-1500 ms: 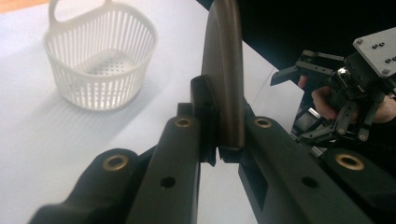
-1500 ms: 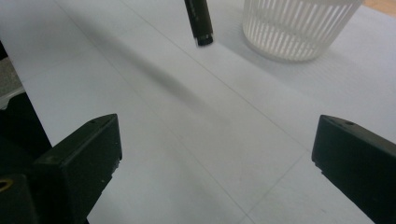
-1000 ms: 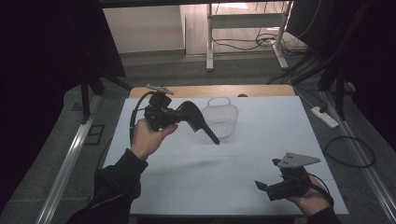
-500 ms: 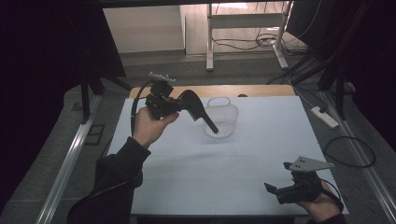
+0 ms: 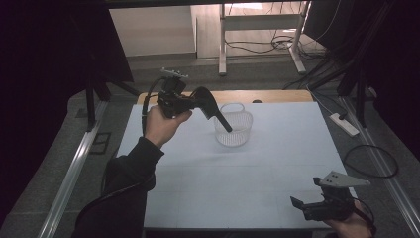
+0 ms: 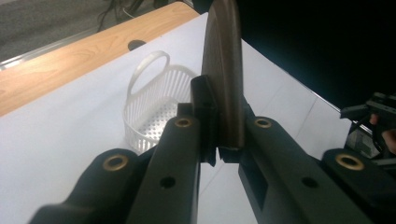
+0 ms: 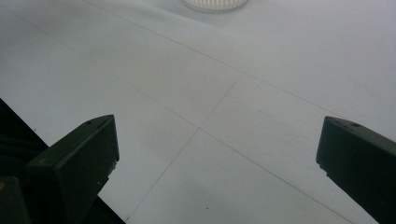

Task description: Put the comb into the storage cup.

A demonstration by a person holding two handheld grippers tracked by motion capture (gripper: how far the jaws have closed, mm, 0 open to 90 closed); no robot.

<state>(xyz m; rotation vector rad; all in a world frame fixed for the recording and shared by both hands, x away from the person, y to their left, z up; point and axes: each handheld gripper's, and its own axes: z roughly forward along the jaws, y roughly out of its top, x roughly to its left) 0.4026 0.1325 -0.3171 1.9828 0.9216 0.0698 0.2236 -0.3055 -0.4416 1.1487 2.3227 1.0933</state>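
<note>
Between the left gripper's black jaws sits a dark brown, flat, disc-like piece, seen edge-on in the left gripper view; jaws clenched on its lower rim, piece rising straight up toward 12 o'clock. Surface looks smooth and matte, thin profile, rounded top. In the high view the same held thing reads as a black high-heeled shoe shape, thick curved body near the gripper and a thin spike running down toward 5 o'clock, its tip over the white basket. Held in the air, off the table, at about 11 o'clock from the table's middle.

Basket: white plastic, slatted walls, perforated floor, loop handle at the far end; stands on the white table cover near the far edge. Whether the spike touches the basket rim, cannot tell.

Wood strip of table shows beyond the cover at 12 o'clock.

Right gripper low at 5 o'clock by the near table edge, well apart from the basket; in the right gripper view its jaws stand wide, released, nothing between them, bare white cover beneath.
</note>
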